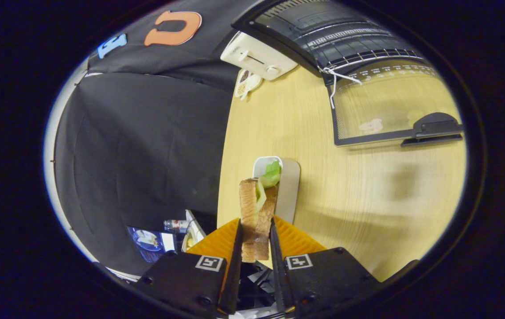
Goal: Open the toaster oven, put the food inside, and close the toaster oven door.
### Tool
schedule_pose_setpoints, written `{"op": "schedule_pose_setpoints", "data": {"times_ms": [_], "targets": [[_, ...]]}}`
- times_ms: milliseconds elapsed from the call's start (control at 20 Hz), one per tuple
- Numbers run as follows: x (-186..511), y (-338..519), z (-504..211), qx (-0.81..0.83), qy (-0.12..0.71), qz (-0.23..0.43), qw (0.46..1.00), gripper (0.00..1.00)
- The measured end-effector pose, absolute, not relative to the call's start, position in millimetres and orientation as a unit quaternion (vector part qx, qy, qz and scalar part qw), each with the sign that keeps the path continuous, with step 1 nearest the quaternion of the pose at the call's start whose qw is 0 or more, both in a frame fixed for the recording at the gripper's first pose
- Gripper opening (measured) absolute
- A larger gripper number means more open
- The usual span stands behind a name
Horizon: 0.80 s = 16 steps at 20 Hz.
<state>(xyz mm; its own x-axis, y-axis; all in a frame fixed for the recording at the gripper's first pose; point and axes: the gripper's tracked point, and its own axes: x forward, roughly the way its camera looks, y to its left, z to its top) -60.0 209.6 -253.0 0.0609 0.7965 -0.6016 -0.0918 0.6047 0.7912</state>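
Observation:
A sandwich (254, 212) of two brown bread slices with green lettuce stands on edge between my fingers, and my gripper (254, 237) is shut on it. Just beyond it a white plate (289, 186) lies on the wooden table (367, 199). Farther ahead the toaster oven (323, 31) stands with its glass door (390, 106) folded down flat onto the table. The door's dark handle (434, 128) faces me. The wire rack (359, 55) inside the oven shows, and a white string (336, 84) hangs at the door's hinge corner.
A white pop-up toaster (257, 56) stands beside the oven, with a small dish of spoons (246, 84) in front of it. The table's edge (222, 177) runs past my fingers; black cloth hangs beyond it. Bare tabletop lies between the plate and the oven door.

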Motion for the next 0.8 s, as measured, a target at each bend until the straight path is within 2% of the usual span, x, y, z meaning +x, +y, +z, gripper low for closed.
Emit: {"op": "schedule_pose_setpoints", "data": {"times_ms": [450, 800], "targets": [[-40.6, 195.4, -184.2, 0.398, 0.511, 0.374, 0.663, 0.38], [4.3, 141.4, -188.8, 0.424, 0.446, 0.323, 0.72, 0.38]]}}
